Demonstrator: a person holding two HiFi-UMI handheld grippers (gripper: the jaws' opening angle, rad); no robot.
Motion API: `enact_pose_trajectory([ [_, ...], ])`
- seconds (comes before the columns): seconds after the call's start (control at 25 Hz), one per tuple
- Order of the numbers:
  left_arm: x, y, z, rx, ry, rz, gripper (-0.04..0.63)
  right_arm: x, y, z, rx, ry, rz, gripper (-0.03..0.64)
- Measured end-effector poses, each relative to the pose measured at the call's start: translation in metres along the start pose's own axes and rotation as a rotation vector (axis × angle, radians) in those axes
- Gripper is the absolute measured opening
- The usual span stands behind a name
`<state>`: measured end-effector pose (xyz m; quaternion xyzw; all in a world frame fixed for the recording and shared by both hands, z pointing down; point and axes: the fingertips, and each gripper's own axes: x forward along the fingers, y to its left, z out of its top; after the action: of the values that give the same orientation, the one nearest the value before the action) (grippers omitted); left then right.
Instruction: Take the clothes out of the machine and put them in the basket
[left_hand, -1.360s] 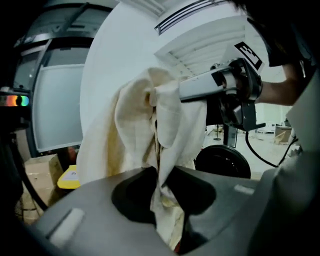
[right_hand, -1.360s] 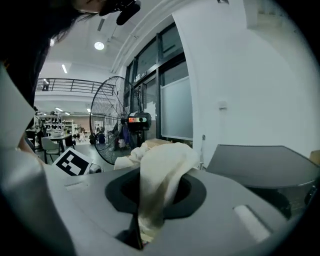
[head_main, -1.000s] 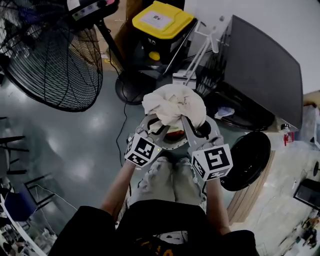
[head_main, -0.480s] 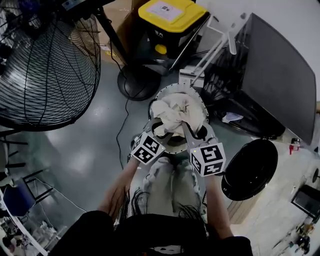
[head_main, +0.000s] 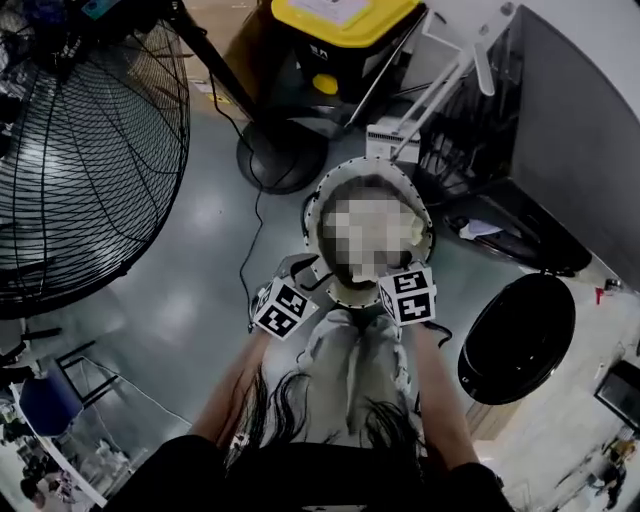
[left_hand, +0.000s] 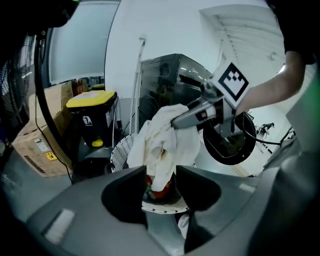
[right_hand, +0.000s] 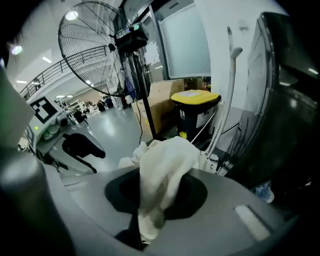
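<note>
The left gripper (left_hand: 161, 172) is clenched on a fold of a white garment (left_hand: 165, 140), its two dark jaws pressed against the cloth from either side. The right gripper (right_hand: 162, 192) is clamped on the same garment too, with the cloth bunched up between its jaws and spilling over them. In the left gripper view the right gripper comes in from 2 o'clock and bites the top of the bundle. The garment hangs between the two claws right over the mouth of a round white perforated basket (head_main: 311, 212), and something red (left_hand: 159, 189) lies inside the basket under the cloth. In the head view both marker cubes sit at the basket's 6 o'clock rim, just ahead of the person's knees. From the basket, a black bin with a yellow lid (head_main: 345, 20) stands at 12 o'clock, a big black floor fan (head_main: 80, 150) at 10 o'clock, the dark washing machine (head_main: 565, 140) at 2 o'clock, and its round black door (head_main: 515, 338) hangs open at 4 o'clock.
</note>
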<state>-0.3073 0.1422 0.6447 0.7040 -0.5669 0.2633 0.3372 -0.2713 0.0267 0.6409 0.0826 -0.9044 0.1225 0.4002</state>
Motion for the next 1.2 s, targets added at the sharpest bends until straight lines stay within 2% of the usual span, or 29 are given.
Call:
enact_pose_trajectory([
  [0.12, -0.005, 0.007, 0.001, -0.003, -0.016, 0.004, 0.183, 0.024, -0.007, -0.036, 0.013, 0.104, -0.02, 0.117],
  [0.16, -0.006, 0.009, 0.003, -0.002, -0.022, 0.006, 0.183, 0.03, -0.009, -0.049, 0.019, 0.141, -0.024, 0.16],
  [0.24, -0.009, 0.013, 0.008, 0.0, -0.025, 0.011, 0.183, 0.037, -0.011, -0.07, 0.029, 0.196, -0.028, 0.288],
  [0.28, -0.009, 0.014, 0.009, 0.0, -0.023, 0.012, 0.183, 0.038, -0.012, -0.076, 0.036, 0.206, -0.031, 0.304],
  [0.56, -0.004, 0.011, 0.031, 0.037, -0.069, -0.012, 0.183, 0.032, -0.01, -0.079, 0.105, 0.167, -0.028, 0.307],
  [0.8, 0.003, -0.001, 0.037, 0.076, -0.052, -0.053, 0.183, 0.023, -0.013, -0.066, 0.164, 0.086, -0.041, 0.295],
  [0.96, 0.005, -0.009, 0.043, 0.119, -0.045, -0.087, 0.183, 0.009, -0.018, -0.062, 0.194, 0.044, -0.06, 0.287],
  [1.2, 0.008, -0.029, 0.068, 0.177, -0.075, -0.134, 0.181, -0.025, -0.034, -0.065, 0.265, -0.016, -0.112, 0.281],
])
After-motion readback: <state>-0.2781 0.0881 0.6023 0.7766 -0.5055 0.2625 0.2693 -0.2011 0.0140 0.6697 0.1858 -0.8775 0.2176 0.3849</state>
